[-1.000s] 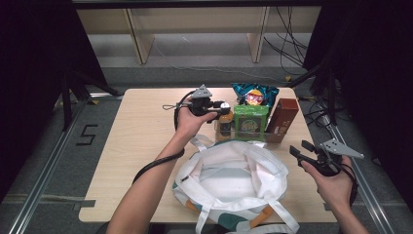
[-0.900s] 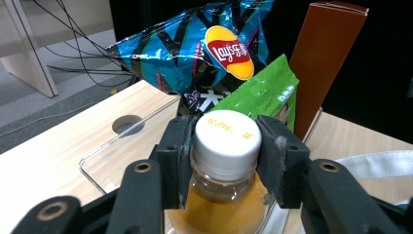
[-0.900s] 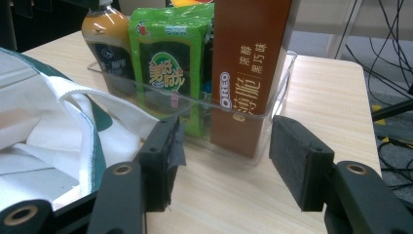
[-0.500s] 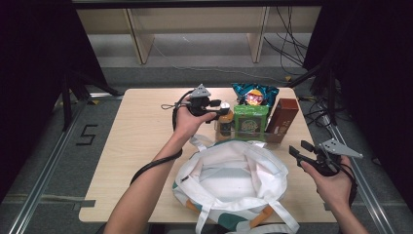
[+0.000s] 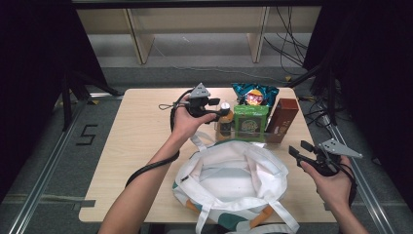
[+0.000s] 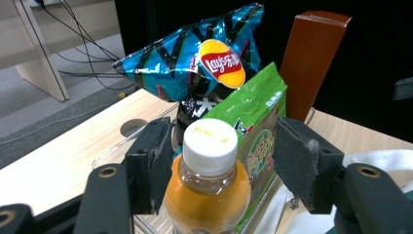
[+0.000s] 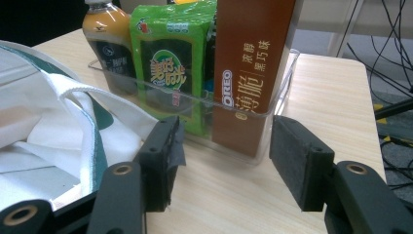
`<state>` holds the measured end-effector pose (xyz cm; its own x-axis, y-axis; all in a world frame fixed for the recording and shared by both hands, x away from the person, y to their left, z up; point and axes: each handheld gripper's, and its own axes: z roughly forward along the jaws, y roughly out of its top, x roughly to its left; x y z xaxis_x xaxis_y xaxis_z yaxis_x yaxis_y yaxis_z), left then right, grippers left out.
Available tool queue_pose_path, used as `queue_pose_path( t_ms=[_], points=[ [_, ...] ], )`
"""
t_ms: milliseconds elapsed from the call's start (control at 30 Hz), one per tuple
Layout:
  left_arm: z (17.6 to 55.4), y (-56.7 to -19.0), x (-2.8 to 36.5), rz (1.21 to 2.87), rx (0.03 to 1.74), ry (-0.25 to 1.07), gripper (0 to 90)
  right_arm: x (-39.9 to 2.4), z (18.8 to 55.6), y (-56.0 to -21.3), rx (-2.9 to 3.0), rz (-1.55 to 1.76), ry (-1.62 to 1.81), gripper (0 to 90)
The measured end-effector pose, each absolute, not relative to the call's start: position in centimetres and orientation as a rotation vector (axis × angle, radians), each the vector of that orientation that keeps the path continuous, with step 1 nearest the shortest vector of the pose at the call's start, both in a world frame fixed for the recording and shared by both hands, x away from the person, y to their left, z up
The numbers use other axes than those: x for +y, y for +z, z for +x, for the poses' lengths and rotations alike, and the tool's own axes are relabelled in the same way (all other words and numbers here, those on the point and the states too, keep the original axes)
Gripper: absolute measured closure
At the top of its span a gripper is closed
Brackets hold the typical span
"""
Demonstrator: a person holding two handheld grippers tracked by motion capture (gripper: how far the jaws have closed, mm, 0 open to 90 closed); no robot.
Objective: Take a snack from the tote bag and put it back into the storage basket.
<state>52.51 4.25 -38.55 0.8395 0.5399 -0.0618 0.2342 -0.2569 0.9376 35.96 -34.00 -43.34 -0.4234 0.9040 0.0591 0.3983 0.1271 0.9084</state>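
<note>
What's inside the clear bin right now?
The clear bin holds an orange juice bottle, a green snack pack and a brown Oreo box, all upright. A blue chip bag stands behind them; its base is hidden.

The orange bottle (image 6: 207,190) is cut off at the bottom edge, its label hidden behind the claw.

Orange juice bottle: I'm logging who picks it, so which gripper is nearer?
Left. The left gripper has open jaws on either side of the orange juice bottle; the right gripper hovers beside the tote bag.
</note>
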Motion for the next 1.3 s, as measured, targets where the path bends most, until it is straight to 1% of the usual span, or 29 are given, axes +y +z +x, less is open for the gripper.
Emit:
queue_pose_path(
  t_ms=[233, 300, 333, 367, 433, 567, 600, 700, 733, 900, 1033, 1167, 1300],
  points=[
    [51.2, -37.7, 5.0, 1.839, 0.579, 0.333, 37.5, -34.1, 36.1, -43.5, 1.891, 1.226, 1.268, 45.9],
    [50.9, -37.5, 5.3, 1.836, 0.578, 0.338, 37.2, -33.8, 36.0, -43.4, 1.857, 1.266, 1.280, 45.9],
    [50.9, -37.3, 5.6, 1.835, 0.538, 0.372, 37.2, -33.8, 36.1, -43.4, 1.866, 1.259, 1.277, 45.9],
    [50.7, -37.2, 5.7, 1.827, 0.537, 0.366, 37.2, -33.8, 36.1, -43.4, 1.864, 1.260, 1.278, 45.9],
    [50.3, -37.1, 6.0, 1.815, 0.553, 0.346, 37.4, -34.0, 36.0, -43.3, 1.885, 1.244, 1.272, 45.9],
    [49.6, -36.9, 6.6, 1.808, 0.574, 0.348, 37.3, -33.8, 36.0, -43.3, 1.875, 1.254, 1.269, 45.9],
    [49.4, -36.9, 6.7, 1.814, 0.582, 0.349, 37.2, -34.1, 36.1, -43.3, 1.894, 1.197, 1.256, 45.9],
    [48.9, -37.1, 7.1, 1.807, 0.596, 0.333, 37.0, -33.9, 36.0, -43.3, 1.866, 1.261, 1.275, 45.9],
    [48.7, -37.1, 7.3, 1.815, 0.600, 0.337, 36.9, -34.2, 36.1, -43.3, 1.896, 1.212, 1.261, 45.9],
    [47.9, -37.1, 8.0, 1.821, 0.599, 0.353, 36.6, -33.9, 36.0, -43.3, 1.872, 1.259, 1.262, 45.8],
    [47.3, -37.1, 8.9, 1.822, 0.609, 0.366, 36.6, -34.2, 36.1, -43.3, 1.892, 1.202, 1.252, 45.8],
    [46.5, -37.4, 9.9, 1.818, 0.619, 0.369, 36.5, -34.0, 35.9, -43.3, 1.884, 1.242, 1.259, 45.7],
    [45.9, -37.4, 10.7, 1.804, 0.631, 0.367, 36.5, -34.1, 36.0, -43.3, 1.916, 1.205, 1.260, 45.7]
  ],
)
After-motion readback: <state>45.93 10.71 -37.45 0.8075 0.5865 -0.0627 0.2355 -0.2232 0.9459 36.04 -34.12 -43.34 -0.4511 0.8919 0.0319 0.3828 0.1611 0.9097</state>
